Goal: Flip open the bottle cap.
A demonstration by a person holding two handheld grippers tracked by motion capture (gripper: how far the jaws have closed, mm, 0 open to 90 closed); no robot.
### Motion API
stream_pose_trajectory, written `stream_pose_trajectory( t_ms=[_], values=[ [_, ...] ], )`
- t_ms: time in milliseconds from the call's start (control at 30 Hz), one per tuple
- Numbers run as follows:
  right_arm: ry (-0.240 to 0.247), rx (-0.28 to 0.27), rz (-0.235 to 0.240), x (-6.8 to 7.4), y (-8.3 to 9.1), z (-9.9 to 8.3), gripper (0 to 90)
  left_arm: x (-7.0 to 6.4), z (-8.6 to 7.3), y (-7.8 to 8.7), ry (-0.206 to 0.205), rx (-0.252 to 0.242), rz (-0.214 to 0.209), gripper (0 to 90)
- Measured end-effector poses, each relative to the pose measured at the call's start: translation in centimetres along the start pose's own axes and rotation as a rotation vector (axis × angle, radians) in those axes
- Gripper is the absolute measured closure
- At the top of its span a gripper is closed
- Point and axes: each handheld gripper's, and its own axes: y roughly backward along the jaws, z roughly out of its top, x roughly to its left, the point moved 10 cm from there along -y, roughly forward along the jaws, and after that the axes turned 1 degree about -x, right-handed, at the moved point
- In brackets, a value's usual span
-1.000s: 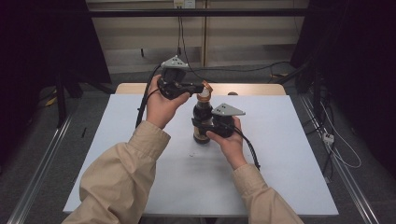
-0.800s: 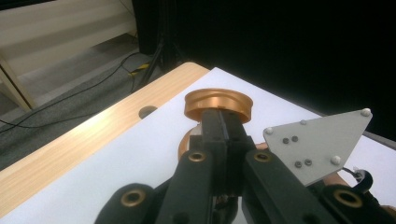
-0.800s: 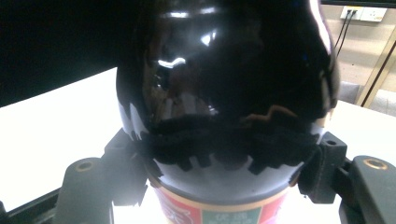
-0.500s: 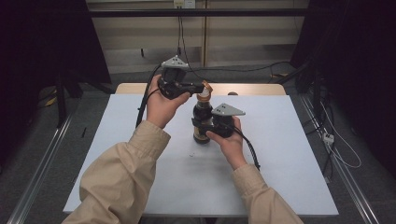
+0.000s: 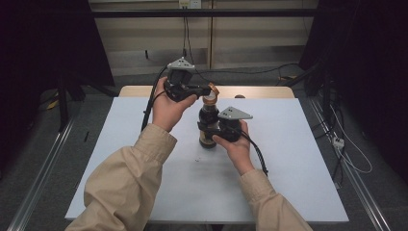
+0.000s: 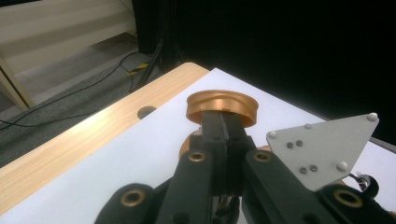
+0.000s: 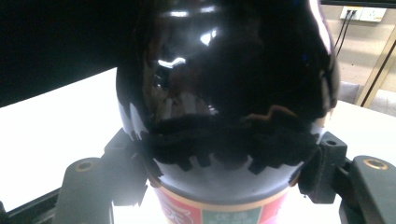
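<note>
Nothing has moved: the left gripper (image 6: 223, 122) pinches the cap (image 6: 222, 108), and the right gripper (image 7: 219, 154) clamps the bottle (image 7: 224, 79)

The high view looks forward and down from above the near edge of the tabletop (image 5: 144, 192) and sees all four edges. The left gripper view rides on the left tool (image 6: 223, 126), very near the copper cap (image 6: 222, 107), and faces the far edge of the tabletop. The right gripper view sits almost against the dark bottle (image 7: 229, 93). The high view shares this bottle with it.
</note>
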Motion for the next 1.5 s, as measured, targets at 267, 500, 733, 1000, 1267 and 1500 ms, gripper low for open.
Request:
stream_pose_trajectory(
  t_ms=[267, 500, 733, 1000, 1267, 1500],
  values=[
    [0.0, -0.001, -0.002, 0.0, -0.01, -0.01, 30.8, 0.04, 0.08, -0.15, 0.002, 0.005, -0.001, 90.0],
    [0.0, -0.002, 0.0, 0.0, -0.01, 0.0, 30.8, -0.03, 0.17, -0.36, 0.002, 0.0, -0.006, 90.0],
    [0.0, 0.0, -0.001, 0.01, 0.0, -0.02, 30.8, -0.17, 0.34, -0.55, 0.002, -0.002, -0.01, 90.0],
    [0.002, -0.001, -0.002, 0.04, 0.0, -0.01, 30.8, -0.18, 0.53, -0.81, 0.001, -0.004, -0.01, 90.0],
    [0.004, -0.006, -0.002, 0.0, -0.02, 0.01, 30.7, -0.2, 0.43, -0.84, 0.001, 0.005, -0.009, 90.0],
    [0.004, -0.011, -0.006, 0.01, -0.02, 0.02, 30.3, -0.27, 0.49, -0.28, -0.005, -0.004, -0.021, 90.0]
  ],
)
